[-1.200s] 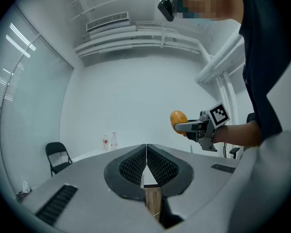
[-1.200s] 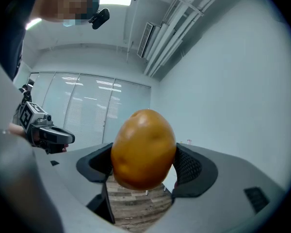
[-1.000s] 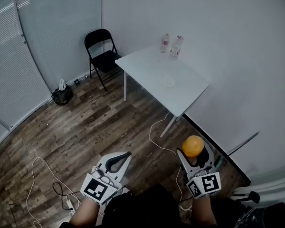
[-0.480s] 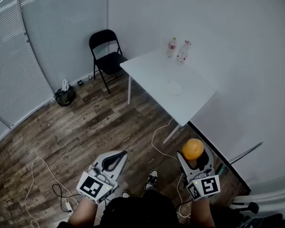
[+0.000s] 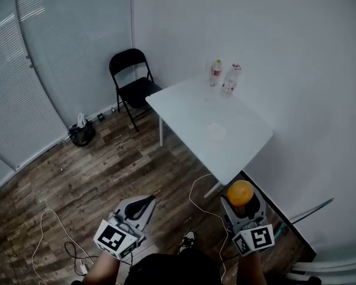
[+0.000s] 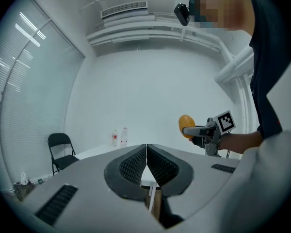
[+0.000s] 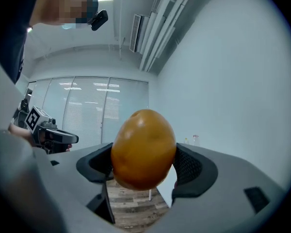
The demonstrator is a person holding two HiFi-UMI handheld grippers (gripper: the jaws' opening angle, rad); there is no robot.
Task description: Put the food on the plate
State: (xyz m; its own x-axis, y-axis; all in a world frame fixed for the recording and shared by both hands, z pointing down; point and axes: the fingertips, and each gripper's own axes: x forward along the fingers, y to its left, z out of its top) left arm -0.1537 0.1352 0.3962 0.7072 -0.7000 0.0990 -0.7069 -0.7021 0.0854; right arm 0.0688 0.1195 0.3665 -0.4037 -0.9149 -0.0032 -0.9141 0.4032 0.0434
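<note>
The right gripper [image 5: 241, 197] pinches an orange fruit [image 5: 240, 192] in its jaws, while the left gripper [image 5: 145, 202] has its jaws pressed together.

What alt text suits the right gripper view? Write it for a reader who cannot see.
The right gripper is shut on a smooth, round orange fruit that fills the middle of the frame. Beyond it lie a wood-plank floor and pale window blinds; the left gripper shows at far left.
</note>
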